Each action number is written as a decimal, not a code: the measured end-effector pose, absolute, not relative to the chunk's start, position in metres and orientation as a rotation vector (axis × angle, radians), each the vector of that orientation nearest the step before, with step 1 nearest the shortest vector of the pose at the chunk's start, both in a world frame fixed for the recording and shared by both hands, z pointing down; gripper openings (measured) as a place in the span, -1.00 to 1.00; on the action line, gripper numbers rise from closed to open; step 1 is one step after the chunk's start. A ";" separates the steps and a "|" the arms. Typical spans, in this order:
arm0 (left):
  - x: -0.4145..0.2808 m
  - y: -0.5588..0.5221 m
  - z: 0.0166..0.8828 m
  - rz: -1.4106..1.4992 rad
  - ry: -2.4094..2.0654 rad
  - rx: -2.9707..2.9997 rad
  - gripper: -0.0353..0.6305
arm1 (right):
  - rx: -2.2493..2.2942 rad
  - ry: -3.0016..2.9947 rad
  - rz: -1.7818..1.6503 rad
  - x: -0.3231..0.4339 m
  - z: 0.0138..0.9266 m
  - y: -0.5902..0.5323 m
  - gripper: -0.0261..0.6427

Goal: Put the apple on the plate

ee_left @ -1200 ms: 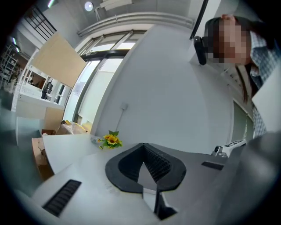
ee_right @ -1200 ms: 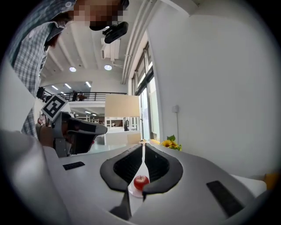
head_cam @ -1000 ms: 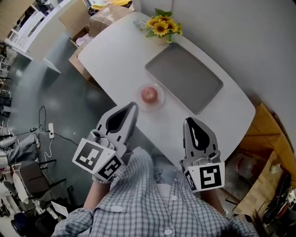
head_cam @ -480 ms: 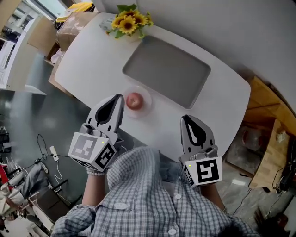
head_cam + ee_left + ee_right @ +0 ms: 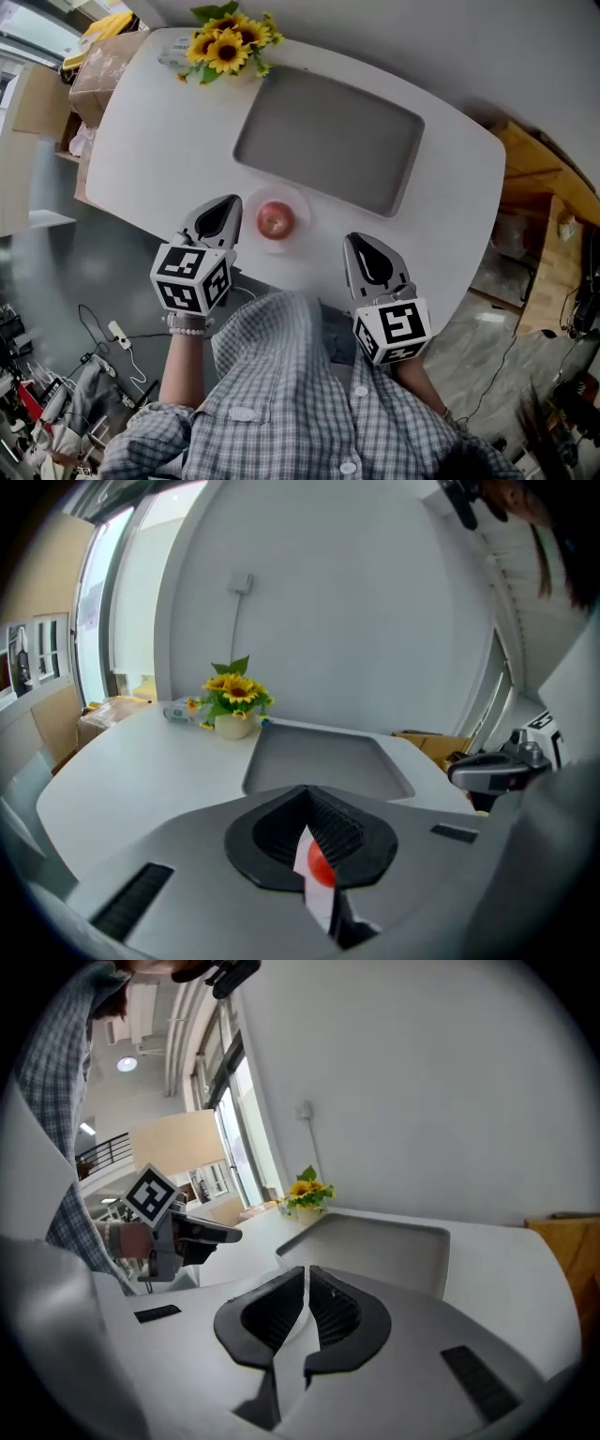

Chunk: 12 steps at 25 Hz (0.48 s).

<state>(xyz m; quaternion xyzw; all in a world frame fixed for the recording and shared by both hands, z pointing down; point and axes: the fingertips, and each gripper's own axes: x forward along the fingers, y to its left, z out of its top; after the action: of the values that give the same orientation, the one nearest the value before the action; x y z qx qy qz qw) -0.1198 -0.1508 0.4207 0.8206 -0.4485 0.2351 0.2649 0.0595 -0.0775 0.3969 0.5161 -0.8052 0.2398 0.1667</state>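
Observation:
A red apple (image 5: pixel 275 220) lies on a small pale plate (image 5: pixel 299 201) near the front edge of the white table (image 5: pixel 150 141). My left gripper (image 5: pixel 225 202) hovers just left of the plate, jaws shut with nothing held. In the left gripper view the apple (image 5: pixel 322 866) shows as a red sliver through the thin slit below the left gripper (image 5: pixel 307 796). My right gripper (image 5: pixel 362 240) sits to the right of the plate over the table's front edge, shut and holding nothing. In the right gripper view the right gripper (image 5: pixel 307 1275) points toward the tray.
A grey rectangular tray (image 5: pixel 328 141) lies behind the plate. A pot of sunflowers (image 5: pixel 223 47) stands at the far left corner. Cardboard boxes (image 5: pixel 94 66) sit on the floor left of the table, a wooden crate (image 5: pixel 544 216) on the right. Cables (image 5: pixel 112 330) lie on the floor.
The head view has swung so the table sits more squarely ahead. Both grippers have drawn nearer the person; the left one now lies beside the plate. The apple stays on the plate.

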 end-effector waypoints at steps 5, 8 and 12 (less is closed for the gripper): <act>-0.127 -0.150 0.475 0.821 -1.047 2.143 -0.87 | 1.403 -2.217 0.875 0.037 0.440 -0.079 -0.83; -0.128 -0.141 0.503 0.899 -0.940 2.089 -0.87 | 1.366 -2.165 0.978 0.027 0.466 -0.078 -0.83; -0.129 -0.129 0.531 0.985 -0.819 2.041 -0.86 | 1.299 -2.095 1.018 0.017 0.493 -0.079 -0.83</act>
<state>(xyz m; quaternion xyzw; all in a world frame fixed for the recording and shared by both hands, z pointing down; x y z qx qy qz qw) -0.1294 -0.1287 0.5307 0.7909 -0.3175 0.3815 0.3578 0.0169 -0.0787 0.4927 0.4736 -0.7634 0.3709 0.2352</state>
